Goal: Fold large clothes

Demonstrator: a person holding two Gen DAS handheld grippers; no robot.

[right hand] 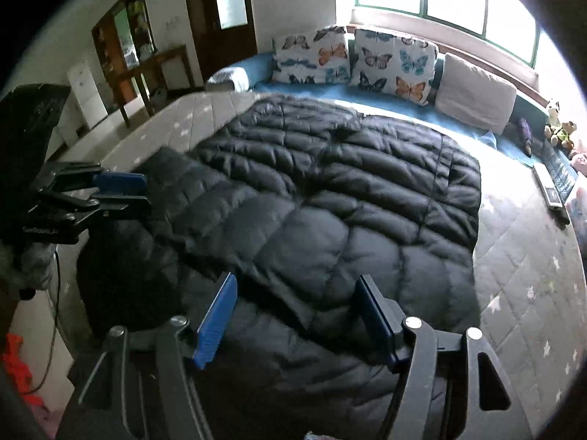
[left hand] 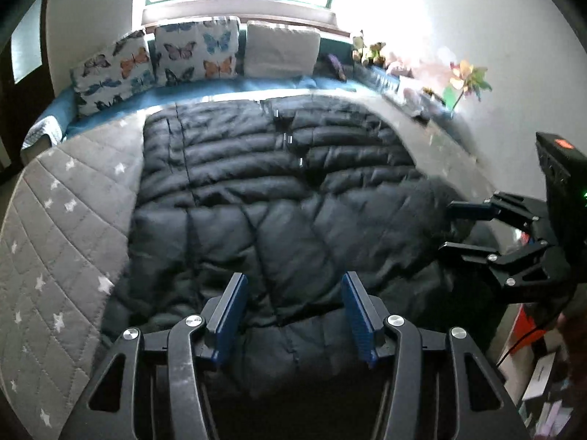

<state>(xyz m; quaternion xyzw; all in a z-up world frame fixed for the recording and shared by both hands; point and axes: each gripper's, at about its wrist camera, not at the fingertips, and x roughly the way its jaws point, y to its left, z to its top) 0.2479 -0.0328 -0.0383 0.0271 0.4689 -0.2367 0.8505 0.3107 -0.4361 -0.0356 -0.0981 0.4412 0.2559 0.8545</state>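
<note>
Behind black puffer coat [left hand: 279,198], butterfly pillows [left hand: 194,55], grey quilt [left hand: 55,256]

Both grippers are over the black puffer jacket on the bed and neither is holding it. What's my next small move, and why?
Probably lower the left gripper onto the near edge of the black puffer jacket and pinch it. Both grippers are open and empty, the right gripper too, and the jacket lies flat on the grey star quilt, so a fold needs a fresh grip.
</note>
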